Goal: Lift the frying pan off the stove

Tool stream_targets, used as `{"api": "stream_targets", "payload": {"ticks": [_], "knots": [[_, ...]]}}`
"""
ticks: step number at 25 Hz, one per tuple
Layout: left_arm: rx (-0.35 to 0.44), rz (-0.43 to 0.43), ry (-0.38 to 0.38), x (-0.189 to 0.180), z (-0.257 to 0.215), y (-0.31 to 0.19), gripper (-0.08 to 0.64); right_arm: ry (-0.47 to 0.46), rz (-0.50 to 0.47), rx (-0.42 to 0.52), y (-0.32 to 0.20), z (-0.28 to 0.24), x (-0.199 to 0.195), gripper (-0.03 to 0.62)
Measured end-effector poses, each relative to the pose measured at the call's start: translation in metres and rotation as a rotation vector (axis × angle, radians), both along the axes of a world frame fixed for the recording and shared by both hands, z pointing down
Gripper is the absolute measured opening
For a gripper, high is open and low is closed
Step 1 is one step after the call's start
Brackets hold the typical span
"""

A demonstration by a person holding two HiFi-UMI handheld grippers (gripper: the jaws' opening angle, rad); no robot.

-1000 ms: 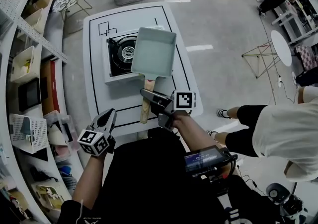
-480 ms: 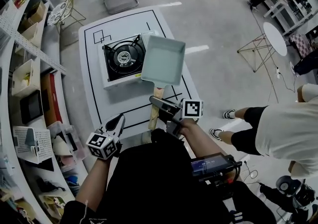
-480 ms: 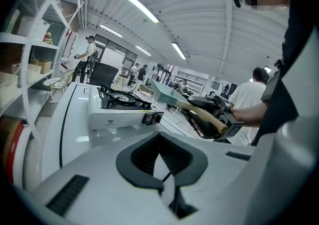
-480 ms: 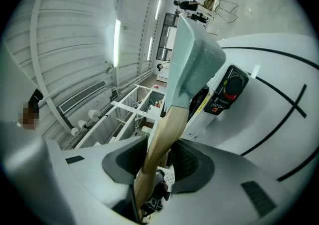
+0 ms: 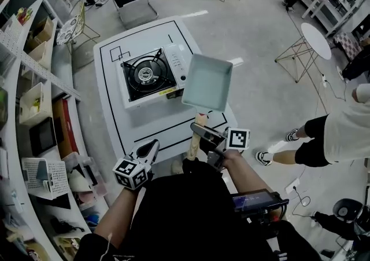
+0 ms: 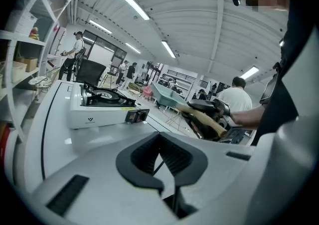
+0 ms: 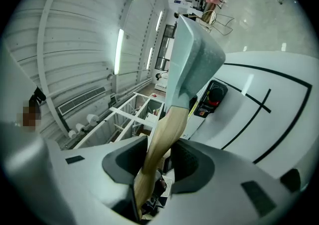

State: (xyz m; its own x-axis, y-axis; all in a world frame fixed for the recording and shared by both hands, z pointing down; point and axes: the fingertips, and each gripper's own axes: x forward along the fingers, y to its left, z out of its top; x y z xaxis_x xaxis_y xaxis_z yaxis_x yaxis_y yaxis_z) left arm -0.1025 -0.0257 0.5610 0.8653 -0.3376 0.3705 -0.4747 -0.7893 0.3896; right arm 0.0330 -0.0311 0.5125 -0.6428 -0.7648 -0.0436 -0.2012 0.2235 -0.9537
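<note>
- Head view: the frying pan [image 5: 207, 82] was over the right part of the stove [image 5: 149, 74] a second ago. It is now carried clear of it and held in the air just ahead of the right gripper [image 5: 203, 133], over the right edge of the white table [image 5: 115, 121].
- The burner, half covered before, is now fully exposed, ahead and to the left of the right gripper.
- The left gripper [image 5: 147, 153] has been brought closer to the near table edge than before. It is well apart from the pan and to the left of the right gripper.
- Counted here: one pan, one stove with one burner, one table and two grippers.
- Shelves [image 5: 34, 98] are seen far to the left of the left gripper. A standing person [image 5: 341, 132] and a small round table [image 5: 315, 40] are seen to the right of the right gripper.
- Left gripper view: the jaws of the left gripper [image 6: 160, 156] are drawn together with nothing between them. The stove [image 6: 102, 107] is seen ahead on the left. The pan [image 6: 167, 94] and its wooden handle [image 6: 204, 119] are seen ahead on the right.
- Right gripper view: the wooden handle [image 7: 159, 139] is clamped between the jaws of the right gripper [image 7: 157, 161]. The pan [image 7: 192, 69] rises straight ahead and blocks part of the stove [image 7: 212, 97] behind it. The lined table [image 7: 269, 119] is seen below, to the right.
</note>
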Motion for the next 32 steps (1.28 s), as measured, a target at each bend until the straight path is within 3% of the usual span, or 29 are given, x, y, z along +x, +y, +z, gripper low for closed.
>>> {"api": "stream_targets", "payload": {"ticks": [10,18,32], "knots": [[-0.004,0.088,0.005,0.016,0.007,0.02,0.009,0.008,0.126,-0.011,0.042,0.011,0.026,0.164],[0.006,0.145,0.01,0.022,0.01,0.019,0.009,0.031,0.179,0.034,0.055,0.013,0.035,0.164],[0.0,0.269,0.019,0.067,0.005,0.031,0.009,0.015,0.293,0.015,0.089,0.004,0.066,0.164]]}}
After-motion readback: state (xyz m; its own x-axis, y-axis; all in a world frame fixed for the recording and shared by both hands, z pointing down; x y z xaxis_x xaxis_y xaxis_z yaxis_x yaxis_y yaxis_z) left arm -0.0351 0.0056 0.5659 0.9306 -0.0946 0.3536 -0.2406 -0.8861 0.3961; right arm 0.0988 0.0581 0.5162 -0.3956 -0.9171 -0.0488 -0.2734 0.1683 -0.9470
